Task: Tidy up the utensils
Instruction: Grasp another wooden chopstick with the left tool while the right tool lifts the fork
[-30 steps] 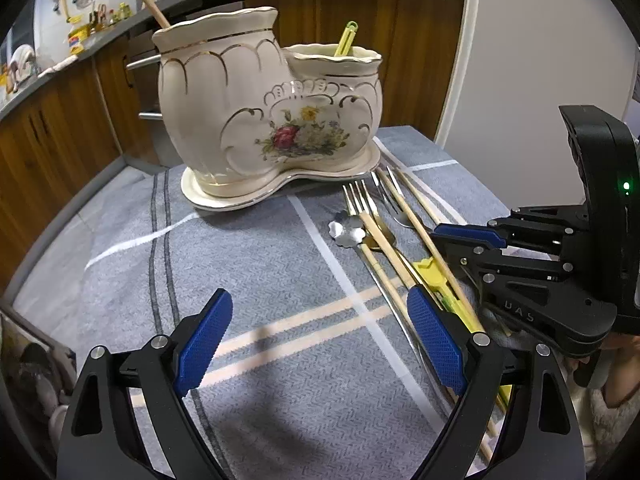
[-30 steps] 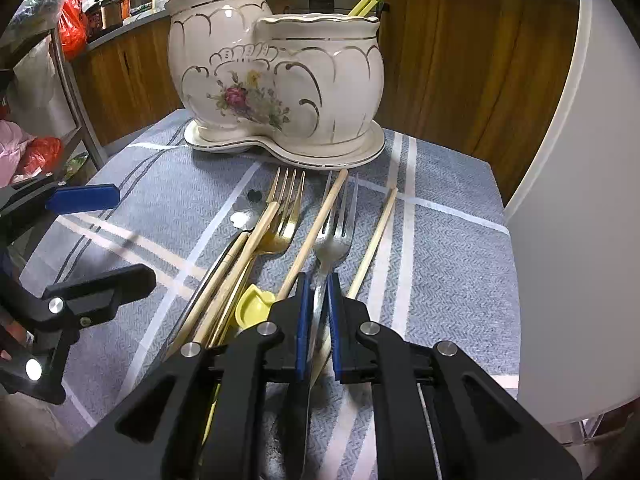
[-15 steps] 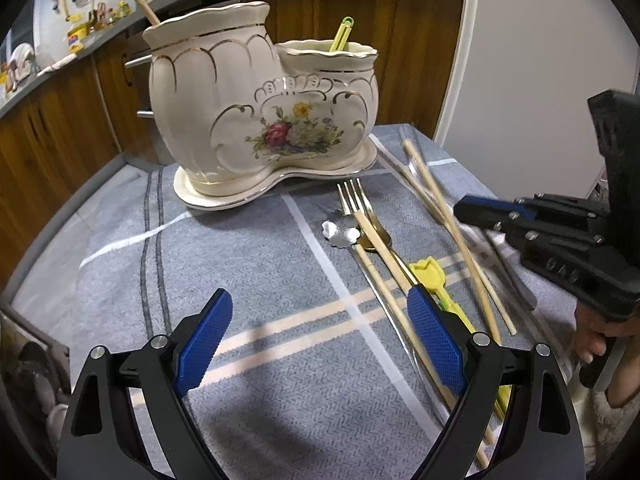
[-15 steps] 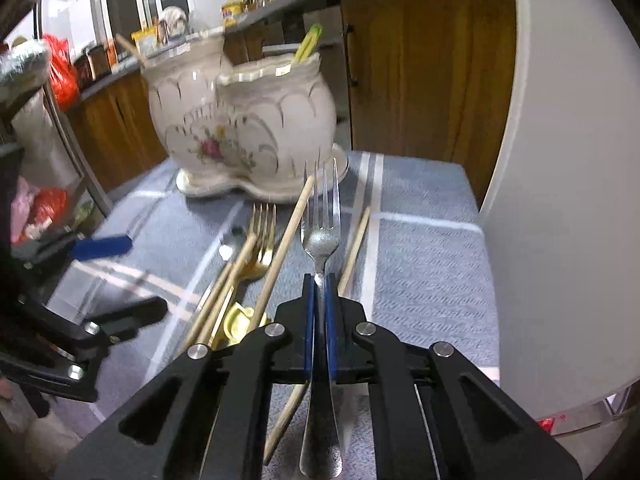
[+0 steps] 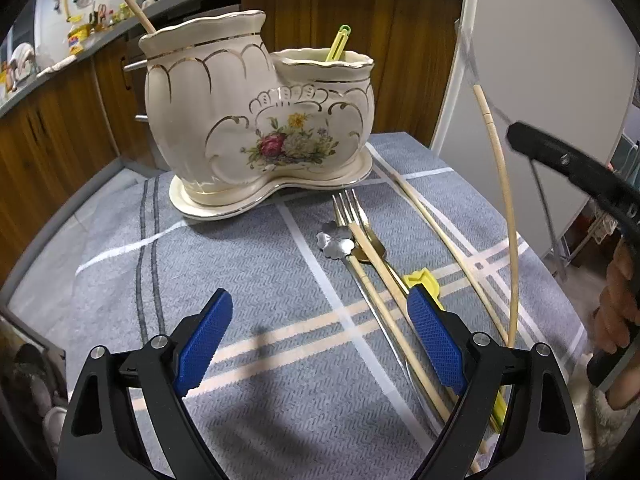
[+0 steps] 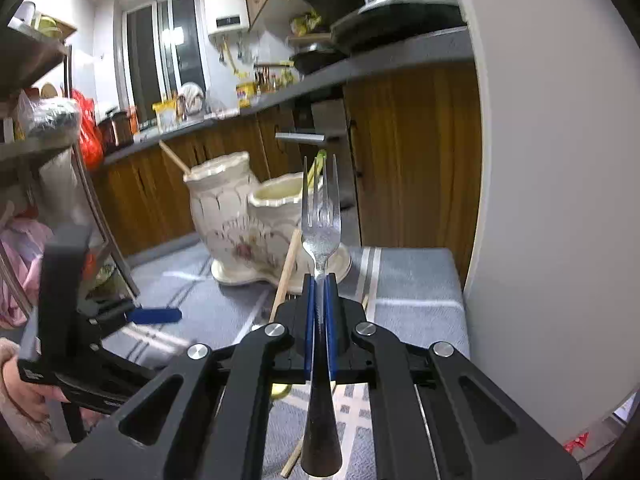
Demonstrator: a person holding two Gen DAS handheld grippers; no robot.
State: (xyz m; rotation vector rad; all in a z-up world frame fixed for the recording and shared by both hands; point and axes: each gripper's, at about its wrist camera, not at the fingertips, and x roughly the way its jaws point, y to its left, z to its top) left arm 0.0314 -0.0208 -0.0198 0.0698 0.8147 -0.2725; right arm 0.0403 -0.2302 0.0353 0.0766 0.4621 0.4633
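A silver fork [image 6: 321, 236] is clamped by its neck in my right gripper [image 6: 319, 284], which is shut on it and holds it in the air, tines toward the cream floral two-pot holder [image 6: 240, 220]. A wooden chopstick [image 5: 502, 200] leans up off the cloth beside that gripper. My left gripper [image 5: 320, 340] hovers open over the grey cloth [image 5: 240, 264] with nothing between its pads. In front of the holder [image 5: 256, 128] lie a gold fork [image 5: 352, 208], a flower-shaped spoon [image 5: 335, 240], chopsticks [image 5: 384, 276] and a yellow utensil [image 5: 420, 280].
The holder's tall pot has a chopstick [image 5: 132, 4] in it, the short pot a yellow-green utensil [image 5: 338, 42]. A white panel [image 6: 552, 200] stands close on the right, wooden cabinets [image 6: 412, 152] behind, a metal shelf rack [image 6: 80, 168] on the left.
My right gripper has lifted the silver fork off the cloth and tipped it upward toward the holder. One chopstick has risen at one end beside it. The left gripper has stayed put.
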